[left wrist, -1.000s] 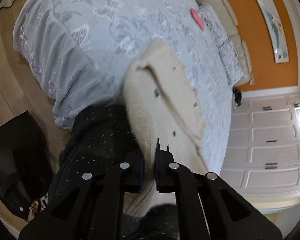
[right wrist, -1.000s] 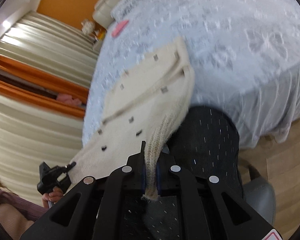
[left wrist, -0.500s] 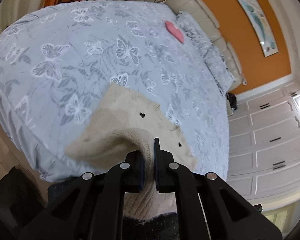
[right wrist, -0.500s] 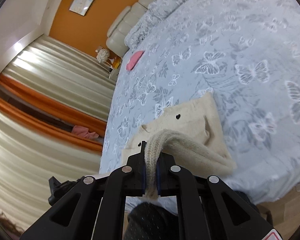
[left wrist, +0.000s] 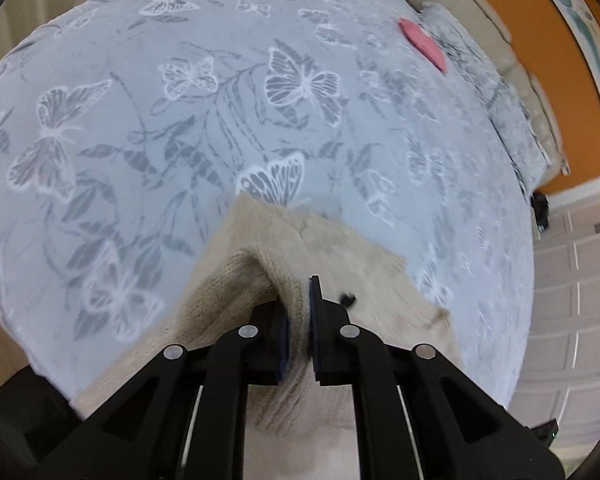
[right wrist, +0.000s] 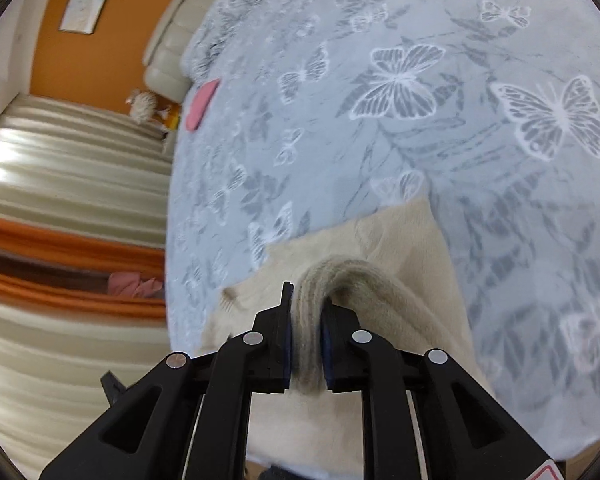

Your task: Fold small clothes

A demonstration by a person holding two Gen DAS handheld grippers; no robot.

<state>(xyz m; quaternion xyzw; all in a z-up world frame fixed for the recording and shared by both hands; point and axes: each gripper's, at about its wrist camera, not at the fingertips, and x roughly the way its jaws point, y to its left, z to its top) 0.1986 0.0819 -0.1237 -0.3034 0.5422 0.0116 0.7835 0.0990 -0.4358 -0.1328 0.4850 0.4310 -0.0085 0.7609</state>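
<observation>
The left claw is pinched on a fold of the cream knit sweater; the right claw clamps its ribbed edge. The sweater spreads toward 12 o'clock over the butterfly-print bedspread, a pink item at 1 o'clock.

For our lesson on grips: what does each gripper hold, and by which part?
Both hold the cream knitted cardigan. The left gripper pinches a raised fold of knit; the right gripper clamps a bunched ribbed edge.
</observation>
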